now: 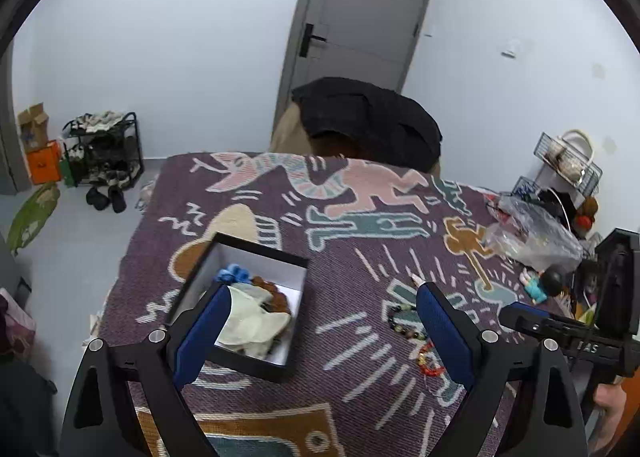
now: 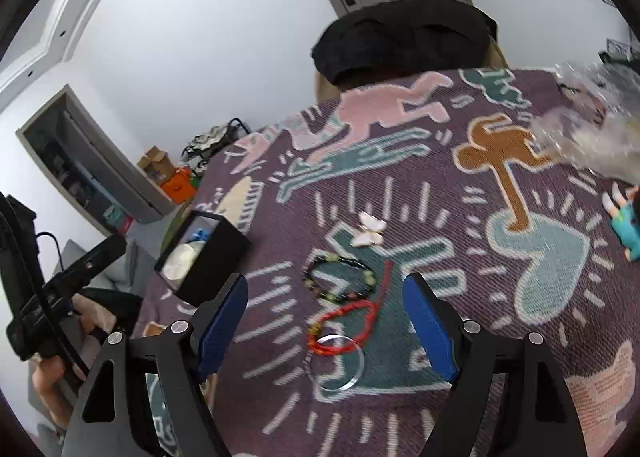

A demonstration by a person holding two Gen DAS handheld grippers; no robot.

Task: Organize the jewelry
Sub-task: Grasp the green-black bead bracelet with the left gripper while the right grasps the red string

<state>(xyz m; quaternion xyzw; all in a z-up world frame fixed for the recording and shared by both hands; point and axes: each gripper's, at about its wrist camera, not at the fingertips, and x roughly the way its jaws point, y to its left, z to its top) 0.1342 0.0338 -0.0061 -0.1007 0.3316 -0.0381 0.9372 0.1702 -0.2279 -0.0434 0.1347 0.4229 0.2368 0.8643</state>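
Right wrist view: right gripper (image 2: 326, 319), fingers wide and empty, hovers over the red bracelet (image 2: 345, 327) beside the black box (image 2: 208, 261); left gripper (image 1: 322, 331) gapes empty. Next, I'd say: descend and pinch.

Patterned blanket (image 1: 360, 257), plastic bag (image 1: 532, 233), door (image 1: 360, 17)

White walls (image 1: 180, 37), grey door (image 1: 360, 17), shoe rack (image 1: 108, 153), grey floor (image 1: 80, 237)
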